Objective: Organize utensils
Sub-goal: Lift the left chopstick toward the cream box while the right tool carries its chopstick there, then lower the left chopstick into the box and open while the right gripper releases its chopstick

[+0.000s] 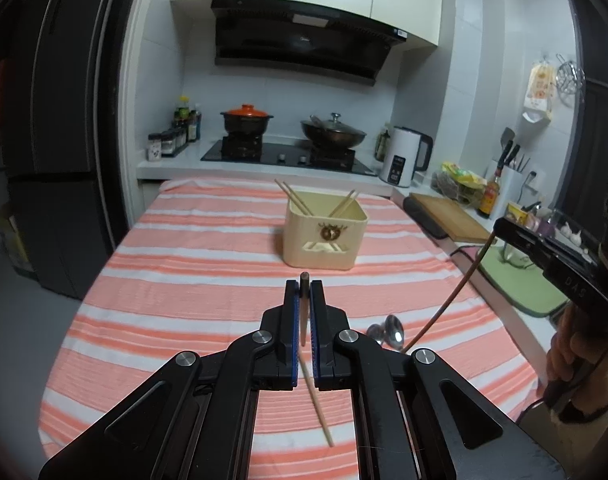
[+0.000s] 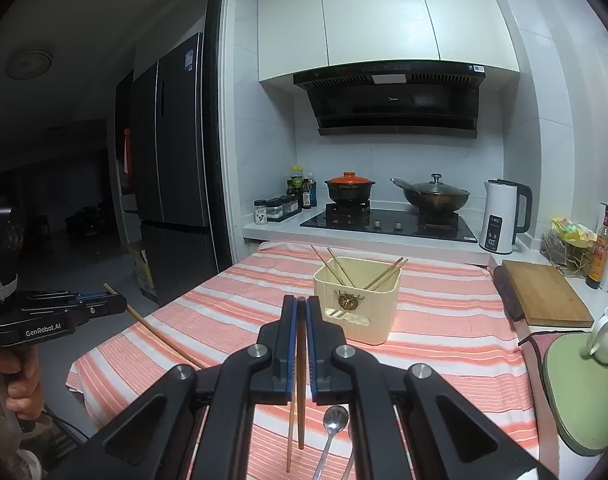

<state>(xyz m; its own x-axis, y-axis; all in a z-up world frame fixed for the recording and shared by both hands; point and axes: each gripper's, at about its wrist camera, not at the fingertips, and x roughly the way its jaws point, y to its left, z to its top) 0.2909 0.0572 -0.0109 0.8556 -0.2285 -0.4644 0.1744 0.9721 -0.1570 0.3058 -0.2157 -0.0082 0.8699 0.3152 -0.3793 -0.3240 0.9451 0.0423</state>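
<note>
- Table (image 1: 207,280): covered with an orange-and-white striped cloth, standing in front of the stove counter.
- Cream utensil box (image 1: 325,236): upright near the far end of the table, open at the top. Two pairs of chopsticks (image 2: 336,270) lean inside it, one pair toward the left wall, one toward the right.
- Left gripper (image 1: 304,292): raised above the table, jaws closed on a single chopstick (image 1: 316,400). The dark end sticks up just past the fingertips; the pale shaft hangs down and back beneath the tool. The right wrist view confirms the stick clamped crosswise and clear of the cloth.
- Right gripper (image 2: 300,308): also above the table, jaws closed on a dark chopstick (image 2: 300,380) running lengthwise between the pads, lower end hanging free.
- Loose chopstick (image 2: 289,436): pale, seen just left of the held one in the right wrist view; whether it lies flat on the cloth I cannot tell.
- Spoons (image 2: 332,424): two metal spoons on the cloth at the near end, lying side by side, well apart from the box.
</note>
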